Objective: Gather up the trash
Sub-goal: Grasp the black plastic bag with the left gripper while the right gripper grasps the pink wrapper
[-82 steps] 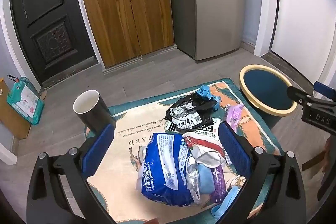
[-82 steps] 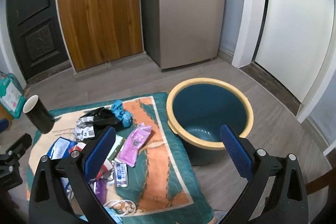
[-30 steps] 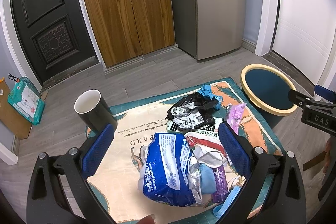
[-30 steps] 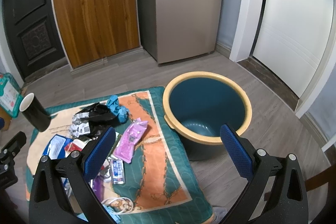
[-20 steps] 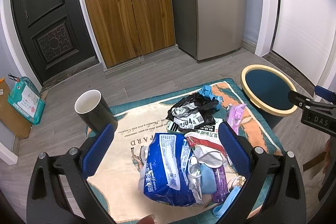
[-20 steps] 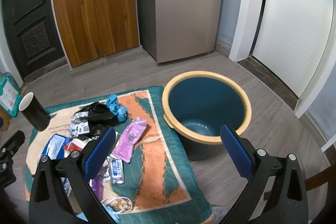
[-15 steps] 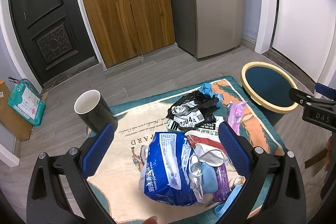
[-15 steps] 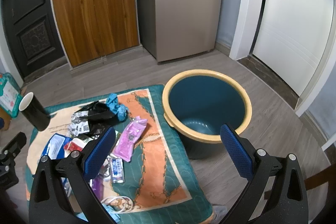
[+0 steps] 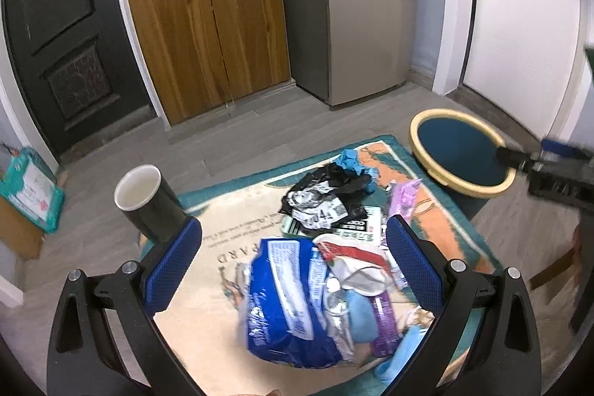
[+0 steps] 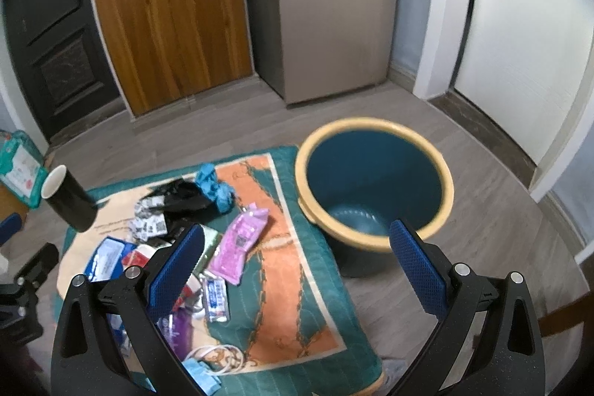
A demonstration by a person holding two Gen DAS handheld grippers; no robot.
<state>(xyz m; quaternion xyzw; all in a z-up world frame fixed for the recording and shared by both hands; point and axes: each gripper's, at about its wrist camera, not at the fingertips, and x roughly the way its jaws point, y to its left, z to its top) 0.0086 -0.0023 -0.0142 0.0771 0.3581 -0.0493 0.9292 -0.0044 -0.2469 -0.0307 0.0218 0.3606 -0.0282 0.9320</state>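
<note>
- Left gripper (image 9: pixel 293 262) hangs with jaws wide apart over a blue plastic package (image 9: pixel 286 299) in the trash heap on the rug (image 9: pixel 222 240)
- Right gripper (image 10: pixel 297 262) gapes empty; teal bin (image 10: pixel 375 188) stands just beside the rug; pink pouch (image 10: pixel 243 242) lies near it

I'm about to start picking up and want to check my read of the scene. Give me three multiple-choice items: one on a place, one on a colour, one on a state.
1. Where does the black cup stand?
A. inside the bin
B. at the mat's far left corner
C. on top of the fridge

2. What colour is the bin's rim?
A. yellow
B. red
C. white

3. What are the left gripper and right gripper doing?
A. both open, holding nothing
B. left shut on a blue package
C. right shut on the cup

Answers:
1 B: it sits at the mat's corner, away from the trash pile.
2 A: a yellow rim rings the dark blue inside.
3 A: the fingers of each stand wide apart with nothing between them.
</note>
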